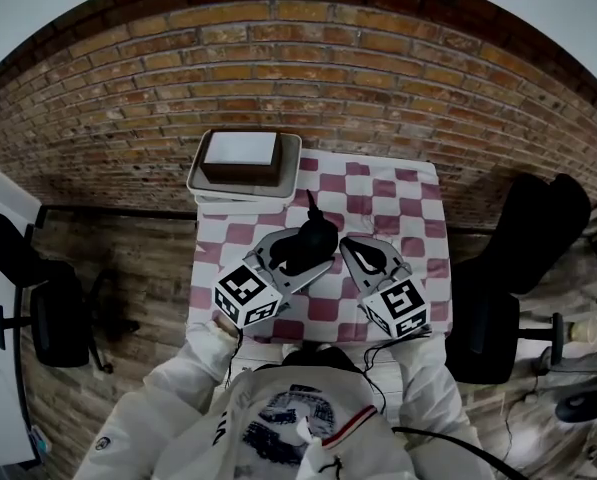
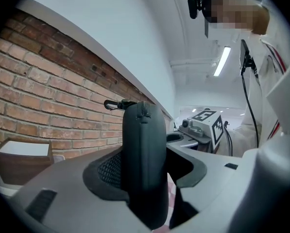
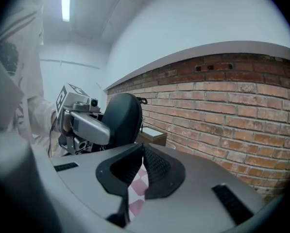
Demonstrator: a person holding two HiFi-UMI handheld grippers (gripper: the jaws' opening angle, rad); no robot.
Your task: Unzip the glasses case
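Note:
The black glasses case [image 1: 315, 238] stands on edge above the checkered table, and my left gripper [image 1: 300, 256] is shut on it. In the left gripper view the case [image 2: 144, 149] fills the gap between the jaws of my left gripper [image 2: 145, 178], zipper seam up, with its pull loop [image 2: 115, 104] sticking out at the far end. My right gripper [image 1: 345, 244] hangs just right of the case, shut and empty. In the right gripper view its pads [image 3: 152, 164] meet with nothing between them, and the case [image 3: 119, 119] sits ahead to the left in the left gripper [image 3: 84, 125].
A brown box with a white top [image 1: 240, 156] rests on stacked trays [image 1: 195, 180] at the table's far left. The pink-and-white checkered cloth [image 1: 403, 208] covers the small table. Black chairs stand to the left [image 1: 58, 313] and right [image 1: 523, 238], with a brick wall behind.

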